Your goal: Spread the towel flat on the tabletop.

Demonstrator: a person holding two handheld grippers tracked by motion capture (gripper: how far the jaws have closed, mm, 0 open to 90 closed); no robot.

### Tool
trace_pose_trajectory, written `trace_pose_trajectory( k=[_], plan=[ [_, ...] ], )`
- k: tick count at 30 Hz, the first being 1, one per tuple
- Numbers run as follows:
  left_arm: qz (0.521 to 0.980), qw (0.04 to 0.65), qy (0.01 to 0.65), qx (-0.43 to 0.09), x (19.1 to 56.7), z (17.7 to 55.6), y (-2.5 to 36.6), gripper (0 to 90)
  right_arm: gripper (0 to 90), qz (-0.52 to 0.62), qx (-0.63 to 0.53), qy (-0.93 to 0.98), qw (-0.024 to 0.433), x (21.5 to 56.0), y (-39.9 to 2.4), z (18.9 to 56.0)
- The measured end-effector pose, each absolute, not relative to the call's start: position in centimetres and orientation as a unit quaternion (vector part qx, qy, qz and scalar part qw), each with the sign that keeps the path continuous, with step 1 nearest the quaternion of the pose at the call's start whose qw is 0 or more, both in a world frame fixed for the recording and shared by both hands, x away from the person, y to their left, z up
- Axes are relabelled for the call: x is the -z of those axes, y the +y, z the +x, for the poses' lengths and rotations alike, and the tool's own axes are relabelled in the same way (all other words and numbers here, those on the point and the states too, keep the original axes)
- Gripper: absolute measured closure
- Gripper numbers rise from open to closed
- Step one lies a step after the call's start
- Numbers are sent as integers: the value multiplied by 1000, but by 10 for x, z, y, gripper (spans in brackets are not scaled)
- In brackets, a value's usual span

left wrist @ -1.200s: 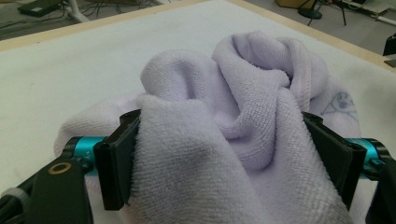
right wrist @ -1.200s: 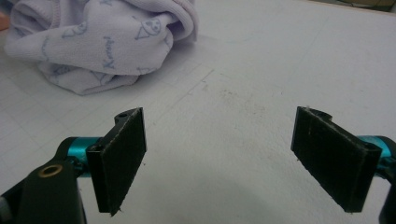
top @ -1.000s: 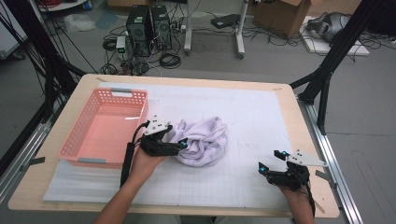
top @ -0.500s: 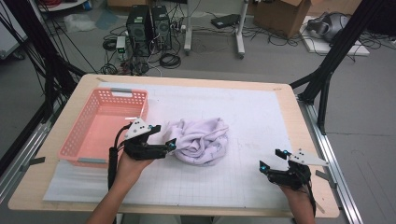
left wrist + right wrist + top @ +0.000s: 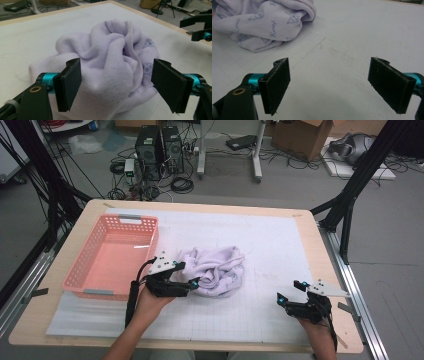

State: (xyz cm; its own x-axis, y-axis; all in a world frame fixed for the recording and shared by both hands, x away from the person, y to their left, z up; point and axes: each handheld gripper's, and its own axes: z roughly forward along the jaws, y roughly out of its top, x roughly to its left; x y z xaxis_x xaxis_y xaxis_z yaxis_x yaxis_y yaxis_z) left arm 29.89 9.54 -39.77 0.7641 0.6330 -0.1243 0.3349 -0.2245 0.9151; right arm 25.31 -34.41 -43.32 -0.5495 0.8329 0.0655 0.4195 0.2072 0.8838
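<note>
A crumpled pale lilac cloth [image 5: 217, 270] with small printed figures lies in a heap on the white mat near the table's middle. My left gripper [image 5: 189, 275] is open at the cloth's left edge. In the left gripper view the cloth [image 5: 110, 65] bulges between the two wide-apart jaws. My right gripper [image 5: 290, 292] is open near the front right of the table, well apart from the cloth. In the right gripper view the cloth [image 5: 264, 22] lies at the upper left, with bare mat between the jaws.
A pink plastic basket [image 5: 80, 277] with nothing in it stands on the left of the table, just left of my left hand. A white gridded mat [image 5: 280, 245] covers most of the wooden tabletop. Computers, cables and black frame legs stand beyond the table.
My left gripper pulled back left off the cloth, then came forward again to its left edge with jaws open. The right gripper has barely moved.
</note>
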Motion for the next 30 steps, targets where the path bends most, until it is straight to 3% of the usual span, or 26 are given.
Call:
trace_pose_trajectory(
  k=[11, 17, 20, 24, 30],
  plan=[
    [807, 499, 285, -134, 410, 309, 62, 272, 171, 429, -460, 750, 207, 439, -338, 256],
    [828, 463, 273, -161, 421, 316, 49, 282, 176, 428, -454, 757, 192, 443, -329, 266],
    [837, 440, 263, -191, 426, 318, 43, 402, 184, 425, -455, 761, 183, 444, -318, 275],
    [832, 445, 269, -197, 428, 323, 41, 705, 201, 415, -443, 778, 164, 447, -295, 291],
    [792, 516, 287, -152, 414, 319, 52, 758, 321, 405, -420, 803, 124, 451, -259, 312]
  ],
)
